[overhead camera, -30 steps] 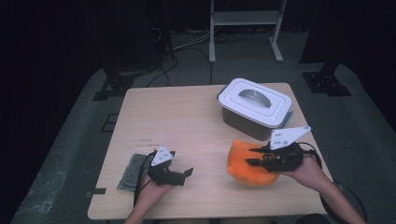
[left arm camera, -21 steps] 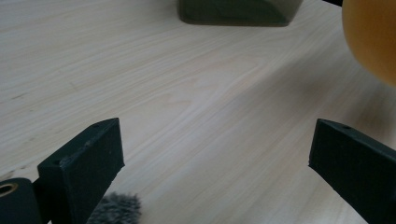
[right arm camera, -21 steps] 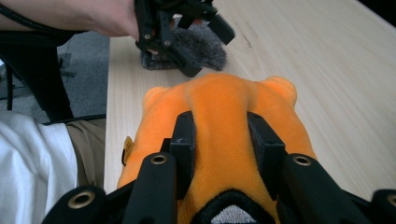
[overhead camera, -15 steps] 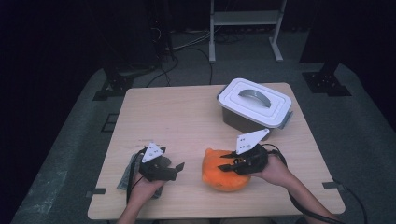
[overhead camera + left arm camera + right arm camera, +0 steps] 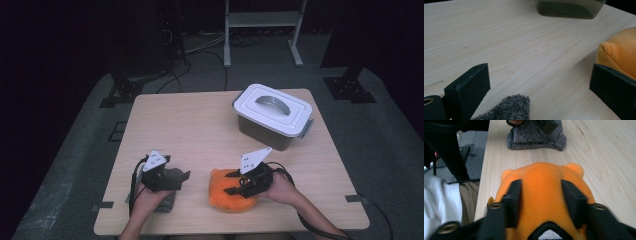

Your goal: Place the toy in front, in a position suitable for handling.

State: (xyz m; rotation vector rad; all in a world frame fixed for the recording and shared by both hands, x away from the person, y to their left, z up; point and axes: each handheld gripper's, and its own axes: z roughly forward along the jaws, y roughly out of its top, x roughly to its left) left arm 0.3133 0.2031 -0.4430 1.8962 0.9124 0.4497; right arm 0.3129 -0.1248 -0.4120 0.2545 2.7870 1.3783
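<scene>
Orange cloth (image 5: 541, 192), shifted left, between right tongs (image 5: 541, 200)

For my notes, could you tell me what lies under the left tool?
A grey fuzzy cloth lies on the table beneath the left tool; the hand covers much of it.

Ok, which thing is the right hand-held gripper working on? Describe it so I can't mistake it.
Start at the wooden table and go to its near edge, on the person's side of the lidded white storage box. The orange plush cloth lies there, under the right hand-held gripper, whose jaws have just been opening and now straddle it. It is bright orange; the neighbouring grey fuzzy cloth is not.
</scene>
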